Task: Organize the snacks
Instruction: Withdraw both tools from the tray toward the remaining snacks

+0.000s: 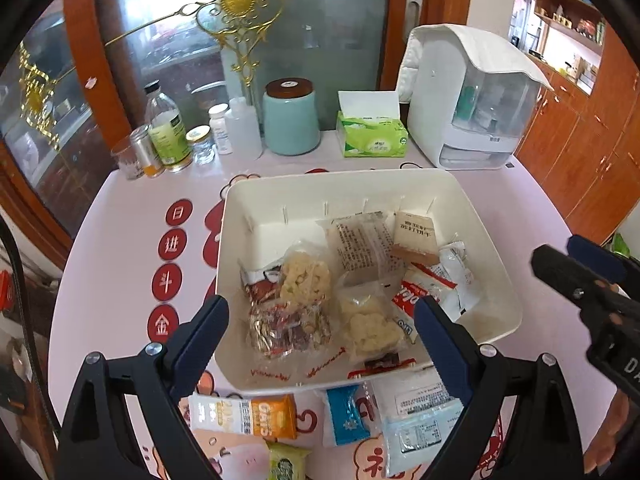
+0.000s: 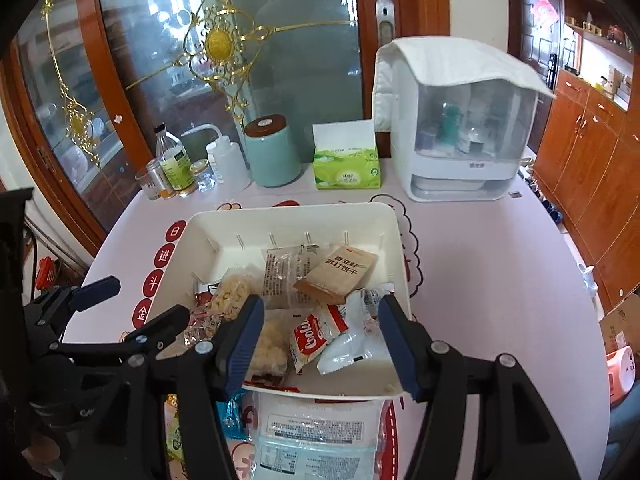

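Observation:
A white bin (image 1: 400,184) (image 2: 192,232) on the table holds several snack packs: a tan cracker box (image 1: 414,238) (image 2: 340,274), clear-wrapped rice cakes (image 1: 306,274), a red-and-white wafer pack (image 2: 310,338) and shiny candy (image 1: 288,330). Loose packs lie on the table in front of it: an orange oats pack (image 1: 244,416), a blue packet (image 1: 346,414), a white-and-blue pack (image 1: 420,420) (image 2: 316,436), and a green pack (image 1: 286,464). My left gripper (image 1: 320,328) (image 2: 132,300) is open and empty above the bin's near edge. My right gripper (image 2: 320,340) (image 1: 576,264) is open and empty over the bin's near right.
At the table's back stand bottles and jars (image 1: 168,136), a teal canister (image 1: 290,118), a green tissue pack (image 1: 372,132) and a white covered appliance (image 1: 468,100). A glass door stands behind; wooden cabinets (image 1: 592,136) stand at right.

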{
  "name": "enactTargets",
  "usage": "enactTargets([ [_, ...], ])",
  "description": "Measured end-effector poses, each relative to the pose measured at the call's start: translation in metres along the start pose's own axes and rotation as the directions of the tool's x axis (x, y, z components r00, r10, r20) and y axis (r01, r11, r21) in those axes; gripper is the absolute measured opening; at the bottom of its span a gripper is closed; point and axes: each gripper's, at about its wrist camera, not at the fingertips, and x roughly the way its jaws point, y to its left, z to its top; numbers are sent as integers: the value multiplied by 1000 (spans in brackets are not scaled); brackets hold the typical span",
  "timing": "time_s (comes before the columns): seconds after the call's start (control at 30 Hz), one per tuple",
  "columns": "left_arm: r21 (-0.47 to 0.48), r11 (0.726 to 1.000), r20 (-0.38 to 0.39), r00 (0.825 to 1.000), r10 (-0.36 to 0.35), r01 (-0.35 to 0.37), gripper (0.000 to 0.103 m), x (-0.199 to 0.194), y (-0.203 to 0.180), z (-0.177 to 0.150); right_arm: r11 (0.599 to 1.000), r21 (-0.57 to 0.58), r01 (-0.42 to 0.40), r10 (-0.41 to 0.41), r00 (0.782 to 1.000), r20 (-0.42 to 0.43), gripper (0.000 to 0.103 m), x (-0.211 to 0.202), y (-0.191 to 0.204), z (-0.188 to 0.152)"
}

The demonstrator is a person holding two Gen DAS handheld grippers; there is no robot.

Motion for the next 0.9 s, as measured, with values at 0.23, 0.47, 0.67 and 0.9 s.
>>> enactTargets([
  [0.23,-30,1000,22,1000,7,-7,93,-18,-1,-23,999,-11,35,-34,998,51,66,-24,5,-25],
  [0.47,-69,997,46,999,30,-27,93,-37,6,-43,1000,18,6,-7,999,48,70,-36,0,-53],
  [0.67,-68,996,51,997,59,-56,93,-44,10,-70,1000,22,8,-9,1000,18,73,-34,-6,-76],
  [0.9,-89,993,12,997,74,-72,93,-34,18,-103,999,31,36,-35,999,-34,83,-20,-16,-103],
])
